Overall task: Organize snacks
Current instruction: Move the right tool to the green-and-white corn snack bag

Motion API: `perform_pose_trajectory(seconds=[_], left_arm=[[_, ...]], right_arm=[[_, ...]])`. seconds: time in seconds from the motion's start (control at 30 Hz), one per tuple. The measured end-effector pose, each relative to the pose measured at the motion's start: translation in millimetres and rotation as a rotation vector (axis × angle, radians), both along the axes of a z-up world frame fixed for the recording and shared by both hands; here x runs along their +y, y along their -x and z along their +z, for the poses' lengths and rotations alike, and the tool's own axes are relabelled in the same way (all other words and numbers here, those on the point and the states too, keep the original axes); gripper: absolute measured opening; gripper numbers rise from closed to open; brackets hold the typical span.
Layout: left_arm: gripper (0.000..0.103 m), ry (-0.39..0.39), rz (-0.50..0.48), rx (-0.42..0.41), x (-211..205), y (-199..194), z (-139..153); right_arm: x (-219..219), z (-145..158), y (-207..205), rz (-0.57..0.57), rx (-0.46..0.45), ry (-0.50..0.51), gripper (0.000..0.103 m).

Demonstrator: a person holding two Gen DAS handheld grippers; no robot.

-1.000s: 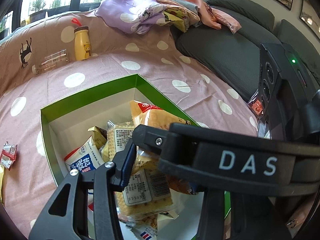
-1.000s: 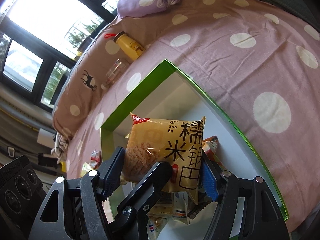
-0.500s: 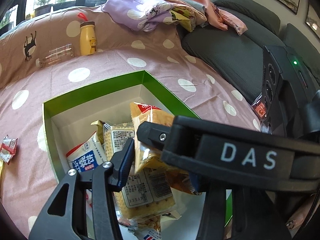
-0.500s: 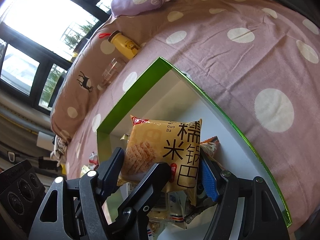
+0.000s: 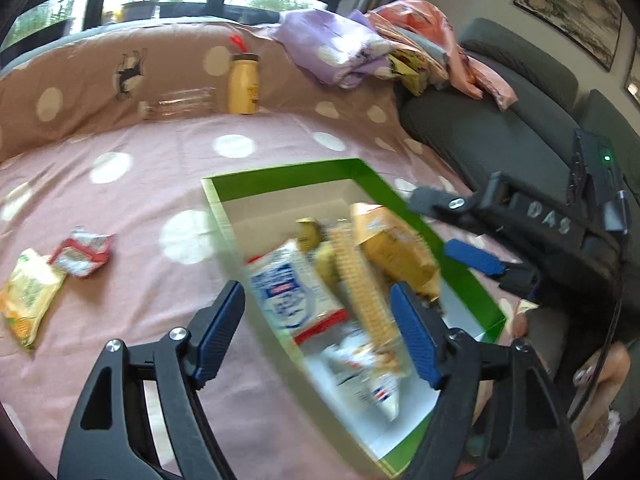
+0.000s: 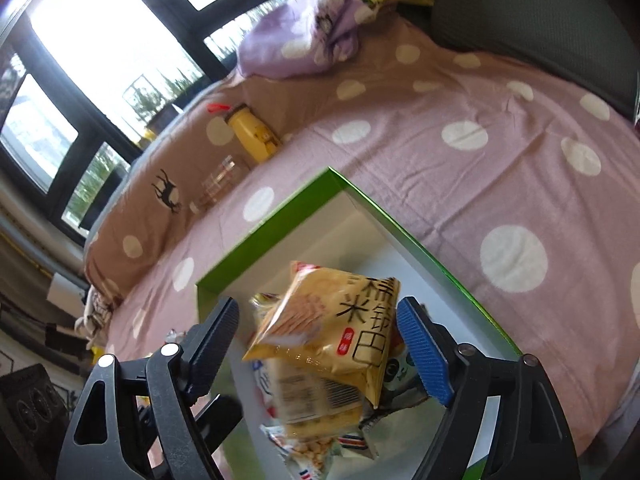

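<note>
A green-rimmed white box (image 5: 288,178) lies on the dotted cloth and holds several snack packets. My left gripper (image 5: 318,336) hangs over its near-left part with jaws opening. Nothing is pinched between them, and a blue-and-white packet (image 5: 288,288) and a long biscuit pack (image 5: 360,280) lie below. My right gripper (image 6: 316,346), also seen as the right gripper (image 5: 452,228) at the box's right rim, is opening too. A yellow rice-cracker packet (image 6: 332,320) tilts loose between its pads over the box (image 6: 264,236). The left pad is clear of it.
Two packets lie outside the box to its left, one red-and-white (image 5: 82,252) and one yellow-green (image 5: 28,296). Against the back cushion stand a yellow bottle (image 5: 244,84) and a lying clear glass (image 5: 180,102). A cloth pile (image 5: 340,52) and a grey sofa (image 5: 500,128) are at the right.
Both pairs of jaws have widened. The right gripper has let go of the yellow packet, which now tips down toward the box. The left gripper has swung left, off the biscuit pack.
</note>
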State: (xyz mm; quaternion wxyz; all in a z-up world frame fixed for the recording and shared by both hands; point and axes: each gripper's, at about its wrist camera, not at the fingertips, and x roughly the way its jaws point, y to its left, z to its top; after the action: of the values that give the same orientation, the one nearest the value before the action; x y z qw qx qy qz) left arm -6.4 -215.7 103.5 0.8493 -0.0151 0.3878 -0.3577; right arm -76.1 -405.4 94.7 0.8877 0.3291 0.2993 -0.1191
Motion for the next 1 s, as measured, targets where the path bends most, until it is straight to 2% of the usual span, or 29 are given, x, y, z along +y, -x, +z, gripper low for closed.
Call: perform_pose_trajectory(seconds=[0.1,0.2,0.37,0.43,0.53,0.63,0.83,1.0], left_arm=[[0.078,-0.021,0.086,-0.012,40.7,-3.0,0.7],[0.084,-0.007,0.155,-0.005,82.7,-6.8,1.7],[0.088,-0.013,0.291,-0.036,145.4,-11.8,0.7],[0.088,-0.003,0.342,-0.034,168.7,-15.3,-4.5],[0.089,0.036,0.407,0.012,199.3,-25.2,-17.7],[0.088,0.008,0.471,0.045,218.9,-38.1,-25.3],[0.088,0.087,0.546,0.114,252.4,-52.6,-30.8],[0.088,0.038,0.602,0.163,259.2,-62.9,-41.0]], right_arm=[[10.7,6.1,0.3,0.006,-0.047,-0.015,0.088],[27.4,11.7,-2.1,0.036,-0.094,-0.023,0.089],[64.6,15.4,-12.2,0.102,-0.127,0.005,0.090],[81.7,14.2,-19.2,0.132,-0.118,0.028,0.090],[106.8,9.3,-29.4,0.181,-0.098,0.080,0.090],[133.0,2.4,-41.7,0.229,-0.053,0.155,0.090],[177.4,-12.9,-64.1,0.322,0.017,0.253,0.090],[207.7,-26.1,-80.3,0.409,0.071,0.277,0.090]])
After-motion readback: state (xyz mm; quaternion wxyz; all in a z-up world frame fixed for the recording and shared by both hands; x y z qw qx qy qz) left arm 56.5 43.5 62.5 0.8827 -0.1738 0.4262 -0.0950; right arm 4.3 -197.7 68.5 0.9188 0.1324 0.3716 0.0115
